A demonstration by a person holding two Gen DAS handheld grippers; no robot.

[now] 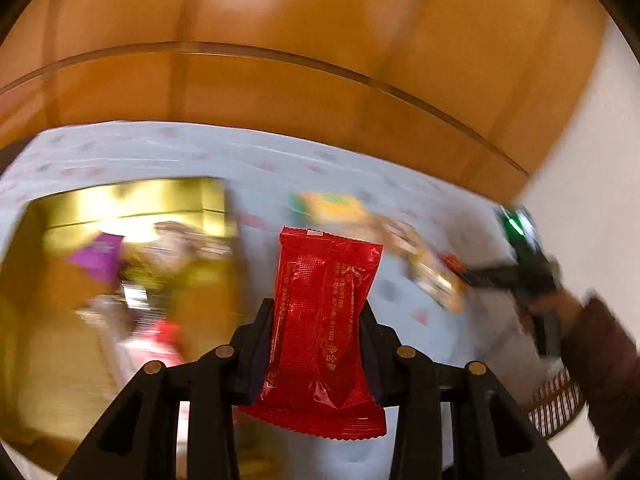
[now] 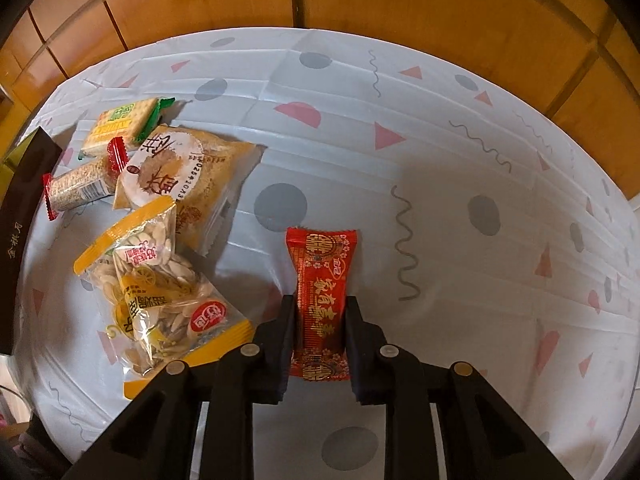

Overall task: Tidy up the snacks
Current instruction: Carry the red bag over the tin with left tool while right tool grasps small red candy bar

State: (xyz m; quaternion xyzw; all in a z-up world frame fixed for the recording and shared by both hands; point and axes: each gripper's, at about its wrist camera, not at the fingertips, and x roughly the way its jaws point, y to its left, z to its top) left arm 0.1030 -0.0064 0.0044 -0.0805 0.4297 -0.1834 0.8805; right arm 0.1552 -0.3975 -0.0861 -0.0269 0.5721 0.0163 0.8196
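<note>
Motion blur smears the gold box (image 1: 120, 208) and the snacks inside it beyond telling, while the picture's left edge cuts off the dark box lid (image 2: 24, 216)

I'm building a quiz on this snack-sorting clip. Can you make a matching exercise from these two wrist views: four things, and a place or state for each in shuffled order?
1. plain red packet
2. red packet with gold print
3. seed packet
4. gold box

A. lying loose on the tablecloth
B. between the right gripper's fingers
C. holding snacks already
D. between the left gripper's fingers

Pairs: 1-D, 2-B, 3-A, 4-C
</note>
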